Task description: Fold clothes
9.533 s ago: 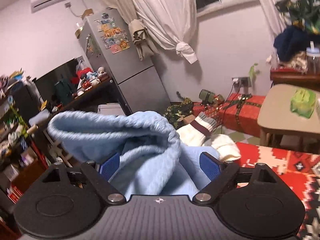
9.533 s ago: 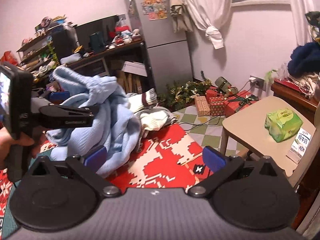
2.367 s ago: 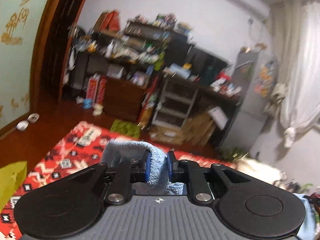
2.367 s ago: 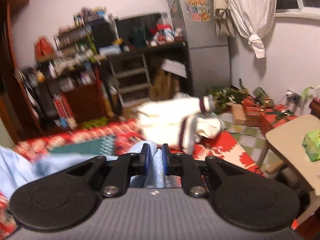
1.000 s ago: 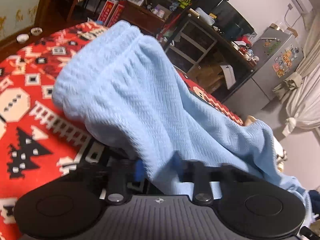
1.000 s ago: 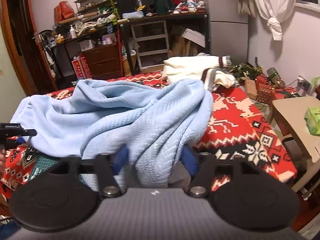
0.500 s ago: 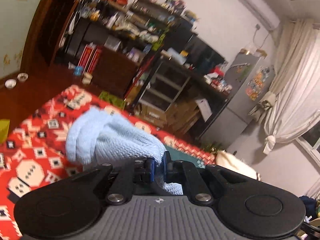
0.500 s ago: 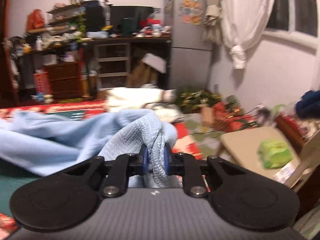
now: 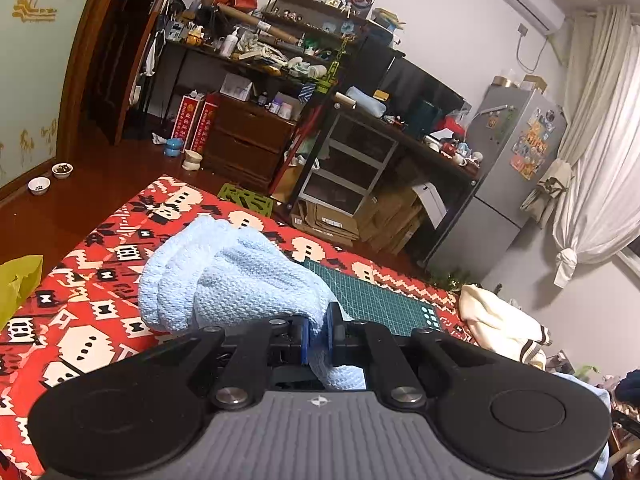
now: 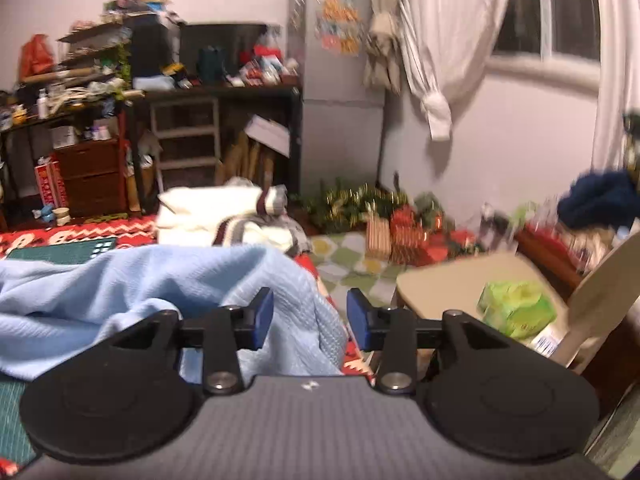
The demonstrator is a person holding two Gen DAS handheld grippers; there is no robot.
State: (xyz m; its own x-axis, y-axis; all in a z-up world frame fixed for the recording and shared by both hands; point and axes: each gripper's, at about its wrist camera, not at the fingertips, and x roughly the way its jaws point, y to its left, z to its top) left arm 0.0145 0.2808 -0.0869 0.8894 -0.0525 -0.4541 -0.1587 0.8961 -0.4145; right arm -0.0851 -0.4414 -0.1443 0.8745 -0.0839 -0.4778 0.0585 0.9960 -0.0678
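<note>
A light blue knitted sweater [image 9: 224,280] is bunched up over the red patterned table cover [image 9: 80,320]. My left gripper [image 9: 318,338] is shut on a fold of it and holds it lifted. In the right wrist view the same sweater [image 10: 140,288] spreads to the left in loose folds. My right gripper [image 10: 310,320] has its jaws opening. A hanging fold of the blue cloth lies between them, with a gap at the right pad [image 10: 358,320].
A white sweater with dark stripes [image 10: 224,216] lies heaped at the table's far end. A green cutting mat [image 9: 376,300] lies on the cover. A beige chair [image 10: 440,280] holding a green pack [image 10: 516,312] stands to the right. A yellow bag [image 9: 16,284] sits at the left edge.
The right jaws, shut on the blue fold half a second ago, have parted, and that view has swung right. The left gripper stays shut on the lifted sweater.
</note>
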